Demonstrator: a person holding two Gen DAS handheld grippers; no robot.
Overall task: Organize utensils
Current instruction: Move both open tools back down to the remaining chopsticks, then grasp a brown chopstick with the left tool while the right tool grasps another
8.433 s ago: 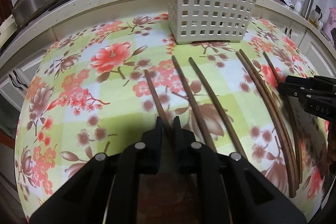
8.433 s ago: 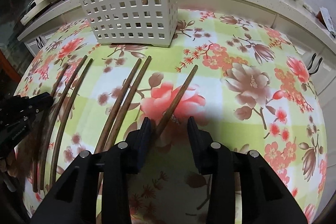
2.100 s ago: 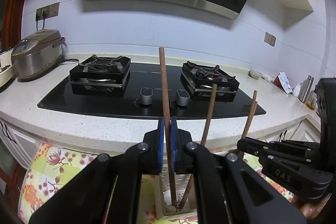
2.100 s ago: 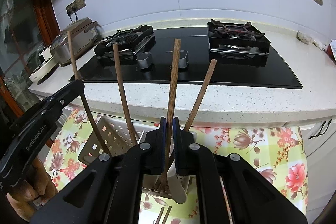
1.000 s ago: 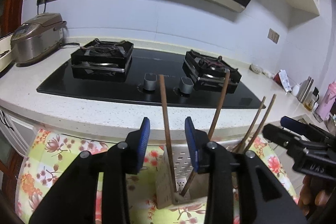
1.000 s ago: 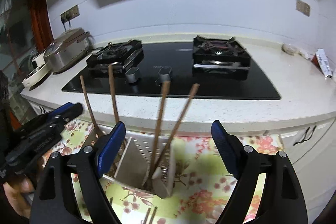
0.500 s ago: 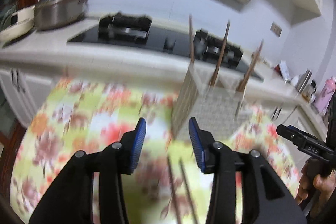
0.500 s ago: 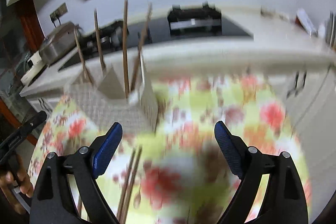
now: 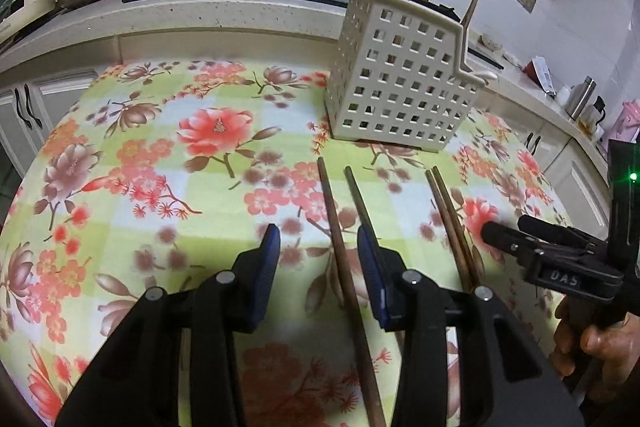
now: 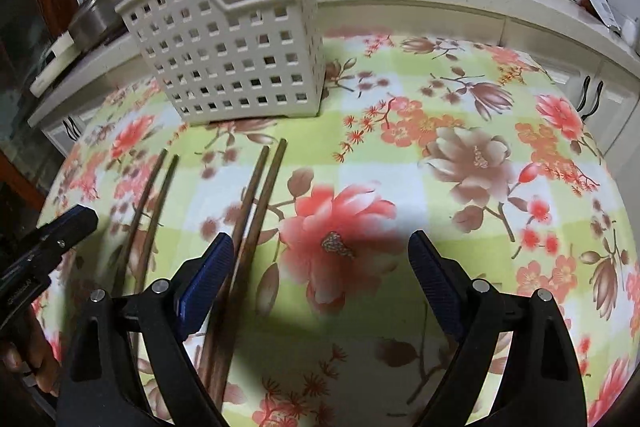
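The white basket (image 9: 404, 87) stands toward the far edge of the floral tablecloth (image 9: 160, 187), chopsticks upright inside. In front of it four loose chopsticks (image 9: 340, 247) lie flat. Left gripper (image 9: 316, 267) hovers over one pair, jaws parted and closing, one stick between them but untouched. Right gripper (image 10: 320, 279) gapes wide, empty, the other pair (image 10: 248, 219) just beside its left pad. Only the right view shows bare cloth right of the basket.
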